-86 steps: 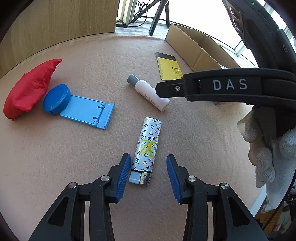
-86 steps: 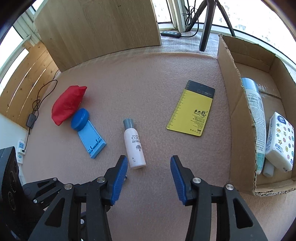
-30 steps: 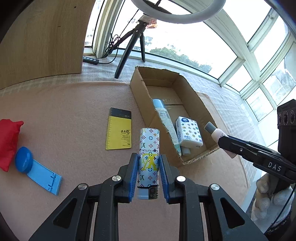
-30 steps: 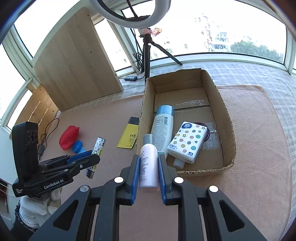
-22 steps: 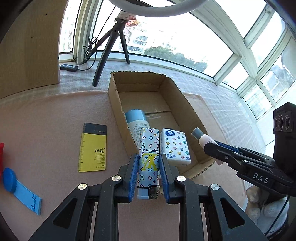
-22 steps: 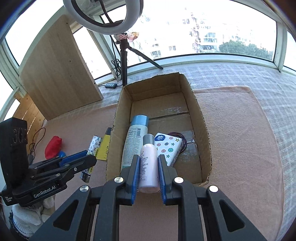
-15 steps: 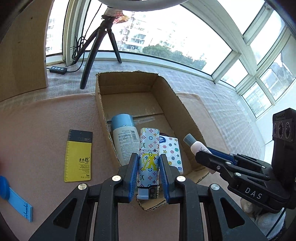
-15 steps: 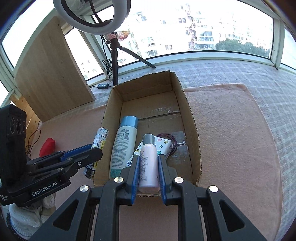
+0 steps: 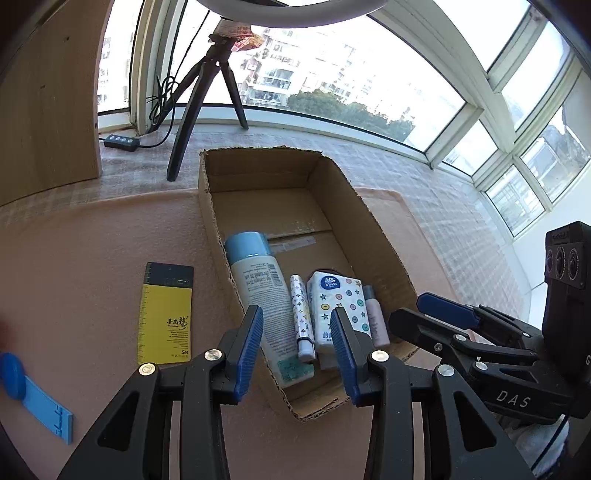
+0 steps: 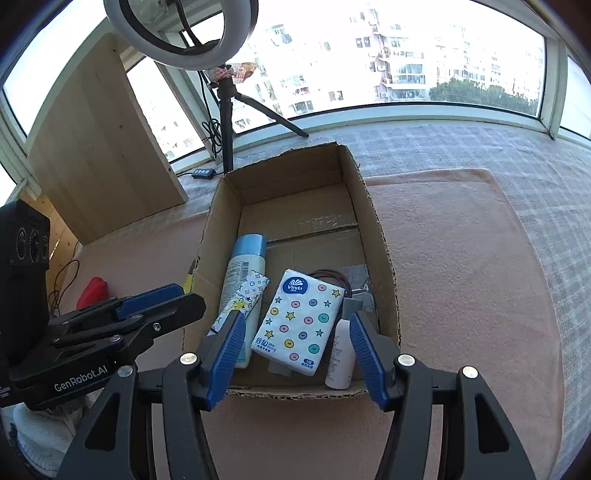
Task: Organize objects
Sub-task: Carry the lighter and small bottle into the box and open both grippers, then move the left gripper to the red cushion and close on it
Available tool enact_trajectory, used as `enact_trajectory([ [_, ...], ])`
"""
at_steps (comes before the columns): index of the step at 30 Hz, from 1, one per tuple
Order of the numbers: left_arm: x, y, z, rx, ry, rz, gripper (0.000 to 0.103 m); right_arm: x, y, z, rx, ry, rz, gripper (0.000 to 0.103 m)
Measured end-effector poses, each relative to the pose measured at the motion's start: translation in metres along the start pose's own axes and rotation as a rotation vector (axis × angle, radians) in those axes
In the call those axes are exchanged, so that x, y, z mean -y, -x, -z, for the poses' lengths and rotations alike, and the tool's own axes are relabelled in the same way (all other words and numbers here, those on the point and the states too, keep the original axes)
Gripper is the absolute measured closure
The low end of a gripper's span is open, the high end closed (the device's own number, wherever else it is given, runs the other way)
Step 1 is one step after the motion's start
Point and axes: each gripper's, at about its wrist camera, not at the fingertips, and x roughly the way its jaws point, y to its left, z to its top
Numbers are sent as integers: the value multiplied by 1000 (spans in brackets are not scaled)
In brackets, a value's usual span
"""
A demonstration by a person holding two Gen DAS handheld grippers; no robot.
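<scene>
Grippers, left (image 9: 297,338) and right (image 10: 295,338), have just spread apart and grasp nothing, lighter (image 9: 302,317) and small bottle (image 10: 340,356) lying loose in the cardboard box (image 10: 384,258).

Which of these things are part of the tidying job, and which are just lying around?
Part of the job:
- cardboard box
- lighter, small bottle, tissue pack, spray can, all in the box
- yellow notepad and blue stand, on the mat outside the box

Just lying about:
- tripod
- ring light
- wooden board
</scene>
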Motion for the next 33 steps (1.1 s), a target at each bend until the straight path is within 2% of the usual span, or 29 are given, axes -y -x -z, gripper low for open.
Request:
enact_trajectory([
  [9,-27,23,13,3,17,-21,62,-20,1,14,-8,-17,-35,47],
  [16,-68,47,24,8,47,-61,62,-50,-5,30,-36,-7,-63,47],
  [21,-114,75,26,24,74,-125,62,-75,-5,43,-50,0,-87,47],
  [30,-228,120,20,40,182,-239,62,-129,0,67,-62,23,-119,47],
  [33,-258,129,16,32,189,-278,62,-144,-1,74,-65,34,-114,47],
])
